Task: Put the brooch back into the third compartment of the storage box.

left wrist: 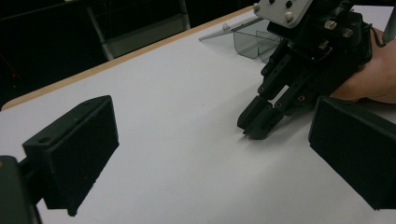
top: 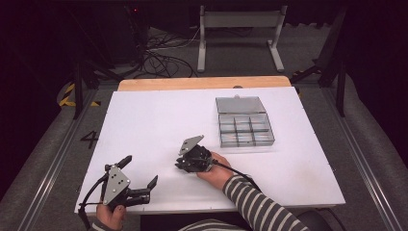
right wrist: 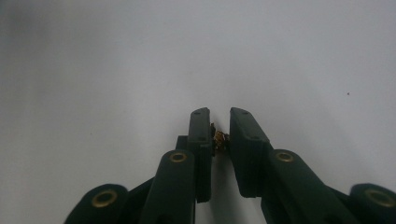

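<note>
1. High view: the right gripper tips down onto the table at centre; the left gripper, lower left, has fingers spread; the box sits upper right.
2. Left gripper view: a tiny brass part shows at the right gripper's tips.
3. Right gripper view: fingers pinch the part, which looks light, hard and easily dropped; grip its sides.

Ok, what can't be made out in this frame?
- Small brass piece between the right gripper jaws: right gripper view, mostly hidden, unidentifiable.
- Clear plastic compartment box: high view, contents too small.
- Left gripper hand: high view, cut off at bottom edge.
</note>
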The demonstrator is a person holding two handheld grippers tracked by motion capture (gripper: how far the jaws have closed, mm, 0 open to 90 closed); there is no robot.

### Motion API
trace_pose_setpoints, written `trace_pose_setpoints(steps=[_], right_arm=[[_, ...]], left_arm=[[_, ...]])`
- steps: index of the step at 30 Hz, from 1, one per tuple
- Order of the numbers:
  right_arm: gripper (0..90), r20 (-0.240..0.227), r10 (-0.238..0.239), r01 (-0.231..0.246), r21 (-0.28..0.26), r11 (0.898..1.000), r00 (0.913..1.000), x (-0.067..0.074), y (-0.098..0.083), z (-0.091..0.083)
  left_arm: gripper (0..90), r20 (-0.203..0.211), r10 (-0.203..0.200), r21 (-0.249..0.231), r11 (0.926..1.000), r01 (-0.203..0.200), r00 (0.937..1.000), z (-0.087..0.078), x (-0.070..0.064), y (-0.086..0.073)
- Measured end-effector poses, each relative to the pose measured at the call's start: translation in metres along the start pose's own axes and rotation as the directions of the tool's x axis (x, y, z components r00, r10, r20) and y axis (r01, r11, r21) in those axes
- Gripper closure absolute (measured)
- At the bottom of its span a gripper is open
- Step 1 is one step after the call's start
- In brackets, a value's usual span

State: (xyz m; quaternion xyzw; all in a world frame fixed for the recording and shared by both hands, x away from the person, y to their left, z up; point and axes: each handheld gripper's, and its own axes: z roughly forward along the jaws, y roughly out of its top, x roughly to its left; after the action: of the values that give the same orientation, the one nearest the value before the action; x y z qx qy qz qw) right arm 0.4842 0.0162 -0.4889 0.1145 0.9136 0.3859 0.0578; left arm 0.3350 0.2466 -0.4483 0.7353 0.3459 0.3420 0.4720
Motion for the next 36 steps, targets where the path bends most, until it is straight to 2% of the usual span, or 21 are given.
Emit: trace_pose_setpoints(steps=[8,16,25,27,36], right_arm=[[81.0,0.02,-0.017,0.017,0.003,1.0,0.9997,0.002,0.001,-0.001],[81.0,0.023,-0.003,0.003,-0.017,1.0,0.9997,0.0,0.002,-0.008],[81.0,0.037,-0.004,0.006,-0.049,0.999,0.9993,-0.002,0.006,-0.029],[81.0,0.037,0.005,-0.003,-0.059,0.998,0.9993,-0.003,0.007,-0.034],[81.0,0.056,0.016,-0.011,-0.085,0.996,0.9983,-0.008,0.008,-0.052]], left_arm=[[2.0,-0.004,0.001,-0.003,1.0,-0.001,1.0,-0.001,0.001,0.0],[2.0,-0.008,0.009,-0.003,1.0,-0.009,0.9999,-0.001,0.002,0.0],[2.0,-0.008,0.008,-0.002,1.0,-0.008,0.9999,-0.001,0.002,0.0],[2.1,-0.004,-0.003,-0.003,1.0,0.003,1.0,-0.001,0.001,0.0],[2.0,-0.007,0.007,-0.002,1.0,-0.007,1.0,-0.001,0.002,0.0]])
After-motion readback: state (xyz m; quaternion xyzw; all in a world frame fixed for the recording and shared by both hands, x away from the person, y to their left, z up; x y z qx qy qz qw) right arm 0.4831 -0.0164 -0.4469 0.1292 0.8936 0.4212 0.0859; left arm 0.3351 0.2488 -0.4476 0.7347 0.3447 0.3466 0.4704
